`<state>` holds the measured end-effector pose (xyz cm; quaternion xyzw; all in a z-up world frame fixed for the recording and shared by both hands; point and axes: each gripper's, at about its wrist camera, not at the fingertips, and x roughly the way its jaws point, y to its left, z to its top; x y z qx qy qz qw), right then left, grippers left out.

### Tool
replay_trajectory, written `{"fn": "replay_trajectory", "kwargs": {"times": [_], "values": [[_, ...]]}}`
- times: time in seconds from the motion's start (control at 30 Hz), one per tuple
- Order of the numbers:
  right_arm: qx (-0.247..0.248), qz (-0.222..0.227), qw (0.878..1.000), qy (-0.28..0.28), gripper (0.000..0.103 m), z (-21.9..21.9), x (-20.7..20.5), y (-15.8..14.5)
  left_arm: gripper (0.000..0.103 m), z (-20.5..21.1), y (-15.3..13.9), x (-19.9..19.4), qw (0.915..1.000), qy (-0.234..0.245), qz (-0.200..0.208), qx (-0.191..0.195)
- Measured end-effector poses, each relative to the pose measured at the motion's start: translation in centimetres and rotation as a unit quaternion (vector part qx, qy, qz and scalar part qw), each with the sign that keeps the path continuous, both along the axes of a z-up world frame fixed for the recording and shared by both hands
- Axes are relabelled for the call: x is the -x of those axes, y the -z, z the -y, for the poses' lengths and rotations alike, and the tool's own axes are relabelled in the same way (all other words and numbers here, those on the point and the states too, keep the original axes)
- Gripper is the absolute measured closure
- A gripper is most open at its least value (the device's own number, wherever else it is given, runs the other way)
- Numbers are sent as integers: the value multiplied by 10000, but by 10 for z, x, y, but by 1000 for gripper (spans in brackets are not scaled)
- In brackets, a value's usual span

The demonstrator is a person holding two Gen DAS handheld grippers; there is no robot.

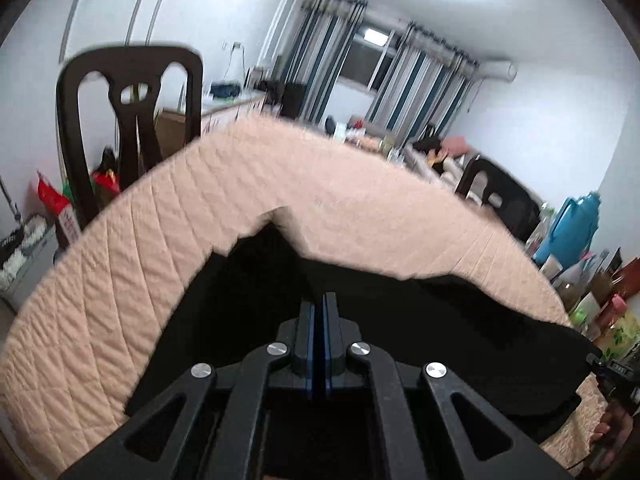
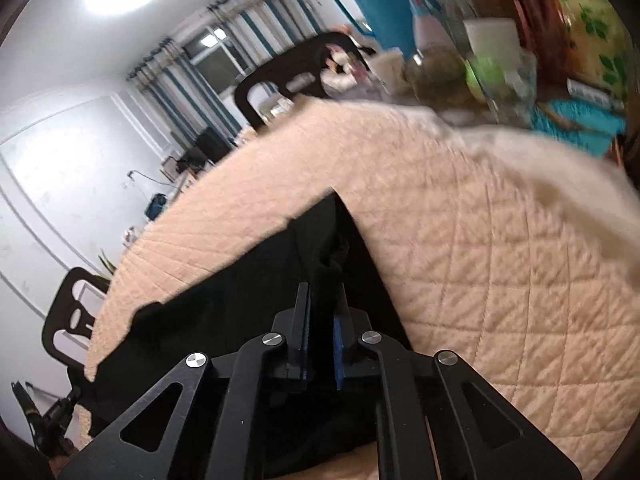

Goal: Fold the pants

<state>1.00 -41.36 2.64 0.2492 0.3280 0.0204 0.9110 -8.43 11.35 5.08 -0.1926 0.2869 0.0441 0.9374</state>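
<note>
Black pants (image 1: 420, 320) lie spread on a table covered by a peach quilted cloth (image 1: 160, 220). My left gripper (image 1: 319, 300) is shut over the pants near the table's front, its blue pads pressed together; the black cloth hides whether fabric is pinched. In the right wrist view the pants (image 2: 224, 292) run away to the left. My right gripper (image 2: 322, 292) is shut on a thick fold of the pants, which fills the gap between the pads. The right gripper also shows at the edge of the left wrist view (image 1: 612, 376).
A dark chair (image 1: 128, 120) stands at the table's far left and another (image 1: 504, 196) at the far right. A blue thermos (image 1: 576, 224), jars and bottles (image 2: 496, 68) crowd the table's right end. The quilted cloth (image 2: 500, 260) extends to the right of the pants.
</note>
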Motion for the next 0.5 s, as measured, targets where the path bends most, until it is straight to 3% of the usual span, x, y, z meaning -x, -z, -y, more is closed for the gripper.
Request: {"fn": "replay_trajectory", "kwargs": {"times": [0.17, 0.37, 0.5], "values": [[-81, 204, 9997, -86, 95, -8, 26, -19, 98, -10, -12, 18, 9998, -130, 162, -71], [-408, -489, 9978, 199, 95, 8, 37, 31, 98, -28, 29, 18, 9982, -242, -492, 240], [-267, -374, 9988, 163, 95, 5, 38, 22, 98, -29, 31, 26, 9981, -293, -475, 278]]}}
